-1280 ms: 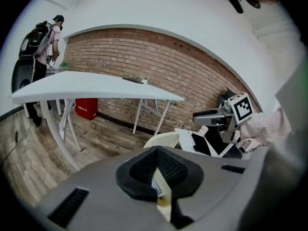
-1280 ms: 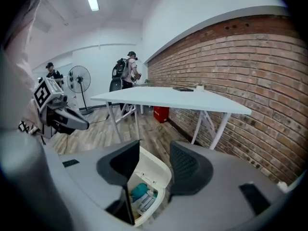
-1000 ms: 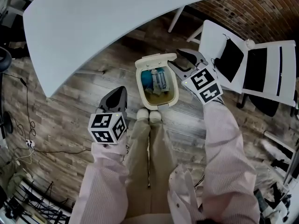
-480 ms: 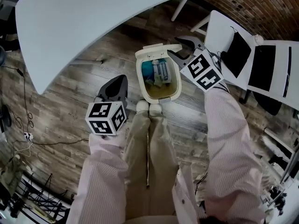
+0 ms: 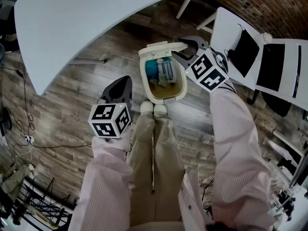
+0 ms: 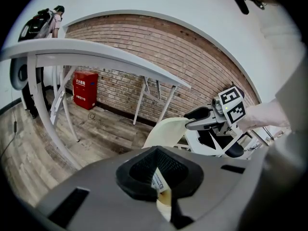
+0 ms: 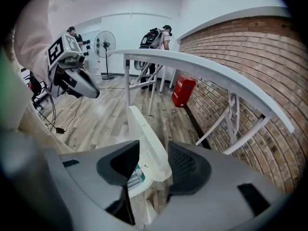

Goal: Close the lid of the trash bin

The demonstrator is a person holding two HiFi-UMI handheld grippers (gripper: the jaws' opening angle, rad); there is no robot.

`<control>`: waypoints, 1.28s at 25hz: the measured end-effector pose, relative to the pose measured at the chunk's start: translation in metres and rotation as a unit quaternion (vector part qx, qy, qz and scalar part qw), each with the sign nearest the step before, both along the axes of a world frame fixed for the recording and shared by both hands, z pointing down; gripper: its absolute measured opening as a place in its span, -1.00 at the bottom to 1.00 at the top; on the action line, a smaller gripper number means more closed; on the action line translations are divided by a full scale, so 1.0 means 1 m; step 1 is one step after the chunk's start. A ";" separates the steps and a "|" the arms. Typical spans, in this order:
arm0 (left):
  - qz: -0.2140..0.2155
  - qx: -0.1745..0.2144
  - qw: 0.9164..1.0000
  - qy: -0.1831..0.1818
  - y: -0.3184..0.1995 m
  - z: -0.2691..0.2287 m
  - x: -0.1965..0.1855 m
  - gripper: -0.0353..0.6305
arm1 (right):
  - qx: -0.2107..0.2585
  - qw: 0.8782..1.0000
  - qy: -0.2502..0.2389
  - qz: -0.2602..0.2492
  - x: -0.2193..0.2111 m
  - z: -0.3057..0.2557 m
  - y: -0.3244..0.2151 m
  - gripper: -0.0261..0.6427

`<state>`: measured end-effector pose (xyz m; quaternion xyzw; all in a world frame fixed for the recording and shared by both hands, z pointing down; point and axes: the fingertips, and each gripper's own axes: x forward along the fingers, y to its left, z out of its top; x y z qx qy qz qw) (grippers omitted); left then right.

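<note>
Cream rounded plastic trash bin (image 5: 146, 83) stood on the wood-plank floor (image 5: 96, 66) at the person's feet, its flat lid (image 5: 163, 49) raised, the right hand-held gripper (image 7: 151, 158) open astride the lid's edge, the left hand-held gripper (image 5: 122, 83) closed, off to the bin's left.

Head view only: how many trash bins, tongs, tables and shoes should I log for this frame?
Trash bin: 1, with its lid raised
Tongs: 2. The left tongs are shut. The right tongs are open, with the lid's edge between them.
White table: 1
Shoes: 2
Total: 6
</note>
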<state>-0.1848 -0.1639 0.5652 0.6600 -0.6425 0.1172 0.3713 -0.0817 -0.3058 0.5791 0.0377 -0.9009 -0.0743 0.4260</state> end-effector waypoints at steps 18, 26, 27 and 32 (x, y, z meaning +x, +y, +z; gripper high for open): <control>0.010 -0.006 1.000 0.007 0.019 0.007 0.029 -0.91 | -0.005 1.000 0.000 -0.006 0.023 0.005 0.034 -0.38; 0.019 -0.011 1.000 0.011 0.028 0.014 0.046 -0.91 | -0.012 1.000 0.002 -0.002 0.038 0.012 0.054 -0.38; 0.020 -0.012 1.000 0.012 0.030 0.015 0.048 -0.91 | -0.013 1.000 0.002 -0.002 0.040 0.013 0.057 -0.38; 0.024 -0.016 0.999 0.015 0.037 0.018 0.055 -0.91 | -0.022 1.000 0.005 0.001 0.048 0.018 0.071 -0.38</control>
